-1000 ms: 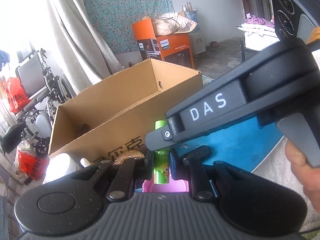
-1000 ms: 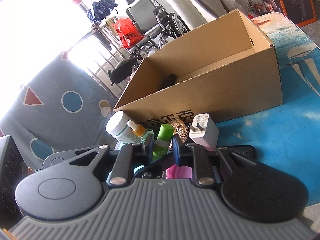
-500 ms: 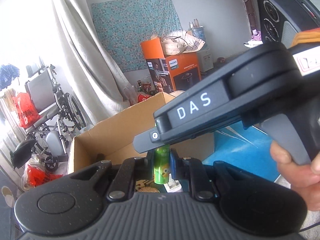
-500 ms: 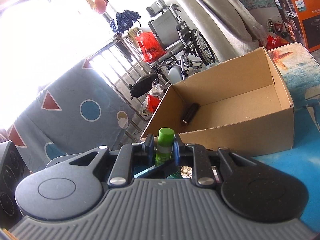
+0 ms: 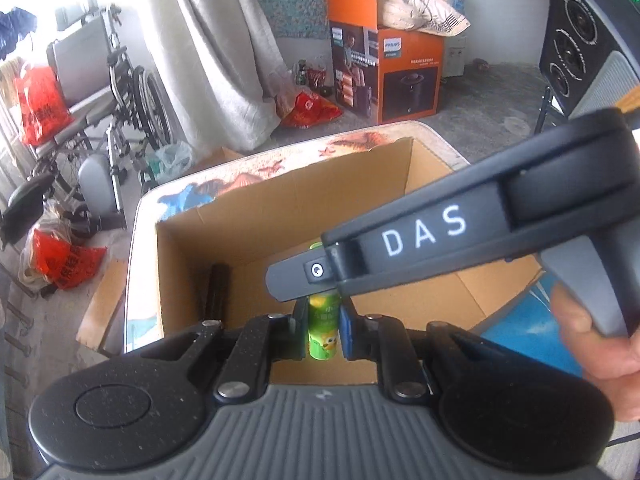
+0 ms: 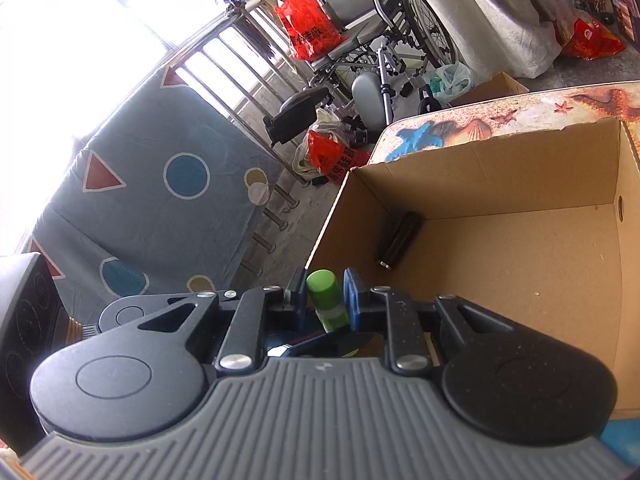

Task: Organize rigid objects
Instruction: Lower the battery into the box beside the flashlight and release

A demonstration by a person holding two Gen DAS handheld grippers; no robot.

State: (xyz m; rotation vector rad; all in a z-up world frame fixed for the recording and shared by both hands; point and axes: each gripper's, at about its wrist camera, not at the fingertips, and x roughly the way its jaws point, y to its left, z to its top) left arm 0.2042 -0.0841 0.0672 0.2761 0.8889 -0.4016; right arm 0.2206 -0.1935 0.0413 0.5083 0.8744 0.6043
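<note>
We are over the open cardboard box (image 5: 256, 216), which sits on a table (image 6: 472, 120) printed with starfish and shells. The box's brown floor is mostly bare; a dark, ribbed cylinder (image 6: 400, 240) lies flat against its left wall, long axis running along that wall.

Our left gripper (image 5: 324, 330) pinches the lower body of a small green bottle (image 5: 323, 332), blue pads pressed to either side. Our right gripper (image 6: 328, 300) pinches the same bottle just below its cap, and in the left view its dark body, marked "DAS", crosses in front of the bottle's upper part, with our right hand (image 5: 600, 344) on its handle.

The bottle is a slim green tube with a yellow-green printed label showing a small cartoon face, and a plain rounded green cap (image 6: 322, 284). It hangs in the air above the box's near-left part, touching nothing else. Its long axis runs roughly upright, cap upward and tipped slightly toward the far side of the box.
</note>
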